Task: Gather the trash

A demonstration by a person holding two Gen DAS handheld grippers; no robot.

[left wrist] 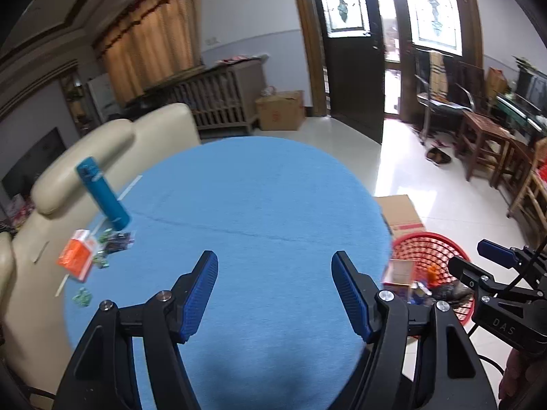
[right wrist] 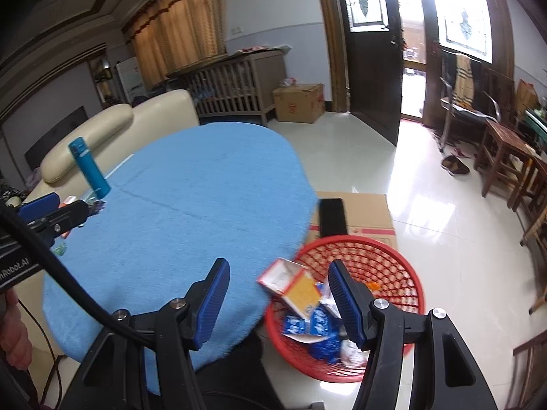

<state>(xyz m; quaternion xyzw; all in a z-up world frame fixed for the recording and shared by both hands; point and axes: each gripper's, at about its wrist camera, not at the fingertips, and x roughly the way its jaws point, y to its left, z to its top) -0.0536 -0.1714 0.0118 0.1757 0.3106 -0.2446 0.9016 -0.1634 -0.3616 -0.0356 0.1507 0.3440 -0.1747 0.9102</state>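
Red basket (right wrist: 403,266), one blue bottle (left wrist: 102,193), two tools (left wrist: 275,294) (right wrist: 278,302) both released, empty.

The left gripper (left wrist: 274,295) is tilted downward with its blue-padded jaws spread apart and nothing between them. The right gripper (right wrist: 278,302) (seen just off to the left one's right side) is angled down likewise, jaws apart and empty.

Daylight floods thru doorway (right wrist: 413,58) upper right, blown out w/ glare on floor tiles (right wrist: 420,201). Slight motion blur overall; fisheye bends edges, corners black.
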